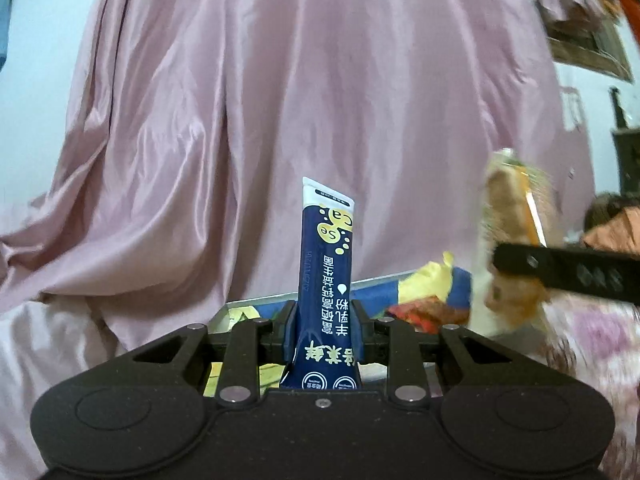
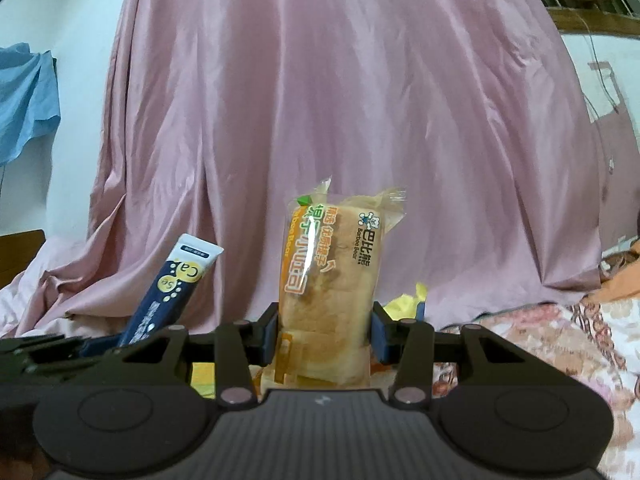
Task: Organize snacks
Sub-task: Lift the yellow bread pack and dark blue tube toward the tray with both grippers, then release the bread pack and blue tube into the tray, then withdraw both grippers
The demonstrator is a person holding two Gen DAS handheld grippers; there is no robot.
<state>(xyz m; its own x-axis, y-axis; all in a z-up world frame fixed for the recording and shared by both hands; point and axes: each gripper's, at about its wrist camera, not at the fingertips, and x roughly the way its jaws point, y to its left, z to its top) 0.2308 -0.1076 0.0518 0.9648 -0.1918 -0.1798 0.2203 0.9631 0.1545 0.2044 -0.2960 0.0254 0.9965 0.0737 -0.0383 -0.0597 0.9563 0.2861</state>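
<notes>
My left gripper (image 1: 325, 330) is shut on a dark blue stick sachet (image 1: 326, 272) with a white top, held upright. In the right wrist view the same sachet (image 2: 168, 292) leans at the left, above the left gripper (image 2: 100, 346). My right gripper (image 2: 325, 336) is shut on a wrapped bread bun (image 2: 332, 280) with orange print, also upright. From the left wrist view that bun (image 1: 514, 236) appears blurred at the right, clamped by the right gripper's black finger (image 1: 568, 268). Below lies a white box (image 1: 256, 302) holding yellow, blue and red snack packets (image 1: 432, 292).
A pink satin curtain (image 1: 280, 100) fills the background of both views. A floral bedspread (image 2: 560, 344) lies at the lower right. Blue cloth (image 2: 24, 104) hangs on the white wall at the left. Orange fabric (image 2: 624, 276) sits at the far right.
</notes>
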